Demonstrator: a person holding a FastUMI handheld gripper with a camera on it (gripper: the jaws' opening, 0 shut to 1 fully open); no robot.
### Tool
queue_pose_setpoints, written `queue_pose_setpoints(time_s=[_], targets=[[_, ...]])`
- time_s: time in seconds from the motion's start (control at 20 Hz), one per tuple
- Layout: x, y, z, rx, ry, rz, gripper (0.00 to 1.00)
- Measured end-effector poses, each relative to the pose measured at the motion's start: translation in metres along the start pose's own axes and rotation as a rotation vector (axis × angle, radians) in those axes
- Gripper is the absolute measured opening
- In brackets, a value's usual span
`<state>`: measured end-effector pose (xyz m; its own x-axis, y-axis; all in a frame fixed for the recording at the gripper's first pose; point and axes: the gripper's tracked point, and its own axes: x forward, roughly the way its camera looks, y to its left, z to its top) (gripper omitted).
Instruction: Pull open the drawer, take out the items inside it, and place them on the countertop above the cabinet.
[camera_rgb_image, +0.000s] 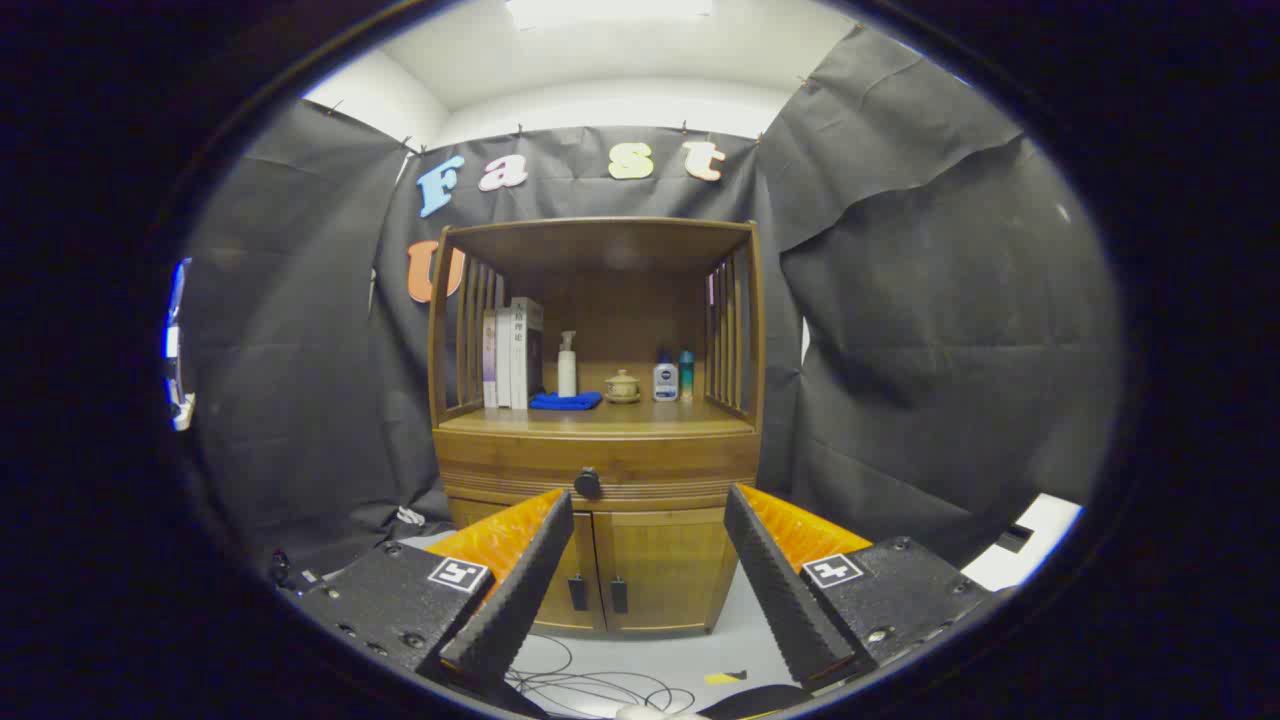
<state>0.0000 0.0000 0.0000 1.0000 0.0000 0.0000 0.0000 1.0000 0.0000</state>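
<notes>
A wooden cabinet (600, 470) stands straight ahead against the booth wall. Its drawer (680, 468) is closed, with a dark round knob (588, 483) in the middle of the front. Above the drawer lies the countertop (640, 418), under an open shelf frame. My gripper (648, 512) is open, well short of the cabinet. Its two fingers are spread wide with nothing between them. The knob appears just above the left fingertip (556, 508).
On the countertop stand some books (512, 352), a white pump bottle (567, 368), a blue cloth (566, 401), a small lidded jar (622, 386) and two small bottles (673, 378). Two cabinet doors (620, 570) sit below the drawer. Cables (590, 688) lie on the floor.
</notes>
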Motion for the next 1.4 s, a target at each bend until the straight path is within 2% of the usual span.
queue_pose_setpoints(time_s=[0.5, 0.8, 1.2, 1.4], targets=[[0.006, 0.006, -0.003, 0.002, 0.013, 0.006, 0.99], [0.027, 0.015, 0.002, -0.004, 0.014, 0.017, 0.99], [0.103, 0.043, 0.027, -0.027, -0.019, 0.053, 0.99], [0.151, 0.058, 0.018, -0.024, -0.019, 0.074, 0.99]])
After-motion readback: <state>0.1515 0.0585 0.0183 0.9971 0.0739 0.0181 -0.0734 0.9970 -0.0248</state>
